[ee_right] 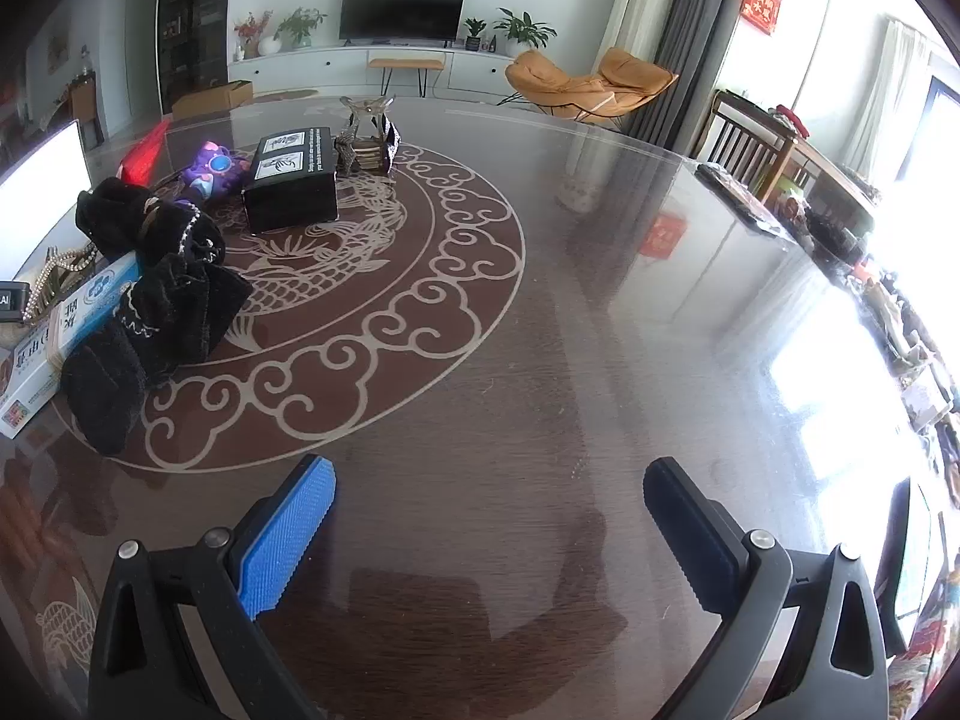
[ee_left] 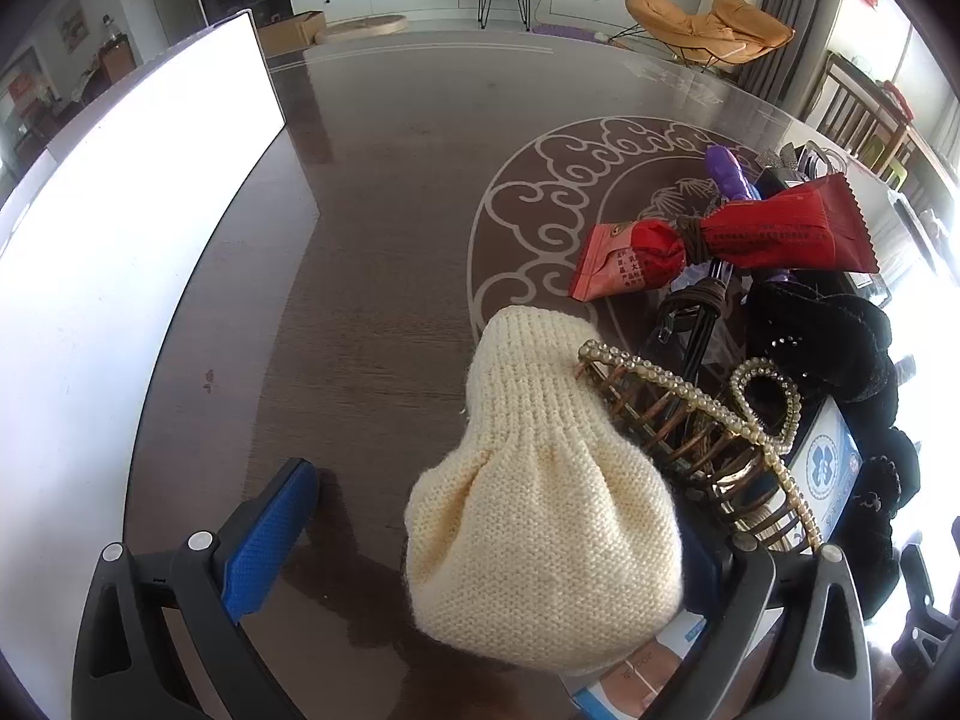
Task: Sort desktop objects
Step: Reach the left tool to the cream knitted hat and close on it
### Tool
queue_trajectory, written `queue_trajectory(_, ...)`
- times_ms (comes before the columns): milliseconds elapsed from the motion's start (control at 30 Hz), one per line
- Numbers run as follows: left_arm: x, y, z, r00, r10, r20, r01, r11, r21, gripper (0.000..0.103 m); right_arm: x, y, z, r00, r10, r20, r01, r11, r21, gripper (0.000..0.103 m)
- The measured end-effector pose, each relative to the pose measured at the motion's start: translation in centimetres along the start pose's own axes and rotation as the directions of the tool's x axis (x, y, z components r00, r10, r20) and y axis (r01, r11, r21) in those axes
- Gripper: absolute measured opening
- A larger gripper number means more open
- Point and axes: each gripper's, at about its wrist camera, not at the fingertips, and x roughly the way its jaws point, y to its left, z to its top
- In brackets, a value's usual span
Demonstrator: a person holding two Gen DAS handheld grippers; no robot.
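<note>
In the left wrist view a cream knitted hat lies between the spread fingers of my left gripper; the jaws stand wide and do not press it. Beside it lie a pearl hair claw, a red snack bag, a purple toy and black fabric. My right gripper is open and empty over bare table. In the right wrist view black fabric, a white-blue box, a black box and the purple toy lie at left.
A white board stands at the table's left. A small metal ornament sits behind the black box. The dark glass table carries a round carved pattern. Clutter lines the right edge.
</note>
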Motion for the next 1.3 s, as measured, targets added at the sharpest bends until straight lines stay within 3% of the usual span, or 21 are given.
queue_trajectory(367, -0.8, 0.4, -1.0, 0.996, -0.014, 0.087, 0.011, 0.999, 0.030, 0.103, 0.2, -0.4, 0.1, 1.000, 0.024, -0.009, -0.024, 1.000, 0.015, 0.103)
queue_trajectory(633, -0.3, 0.8, 0.8, 0.999, -0.036, -0.006, 0.037, 0.997, 0.074, 0.103, 0.2, -0.4, 0.1, 1.000, 0.025, -0.009, -0.025, 1.000, 0.015, 0.103)
queue_trajectory(800, -0.4, 0.3, 0.9, 0.999, -0.034, 0.018, 0.032, 0.994, 0.108, 0.103, 0.2, -0.4, 0.1, 1.000, 0.026, -0.010, -0.026, 1.000, 0.015, 0.103)
queue_trajectory(867, -1.0, 0.2, 0.4, 0.998, -0.051, 0.047, 0.045, 0.991, 0.129, 0.097, 0.2, -0.4, 0.1, 1.000, 0.026, -0.010, -0.026, 1.000, 0.016, 0.103)
queue_trajectory(1033, -2.4, 0.3, -0.1, 0.993, -0.086, 0.079, 0.073, 0.985, 0.157, 0.061, 0.3, -0.4, 0.1, 1.000, 0.028, -0.010, -0.028, 0.999, 0.016, 0.103)
queue_trajectory(1300, -3.2, 1.8, -2.3, 0.992, -0.053, 0.110, 0.044, 0.996, 0.084, 0.058, 0.4, -0.4, 0.0, 0.999, 0.039, -0.013, -0.039, 0.999, 0.024, 0.103)
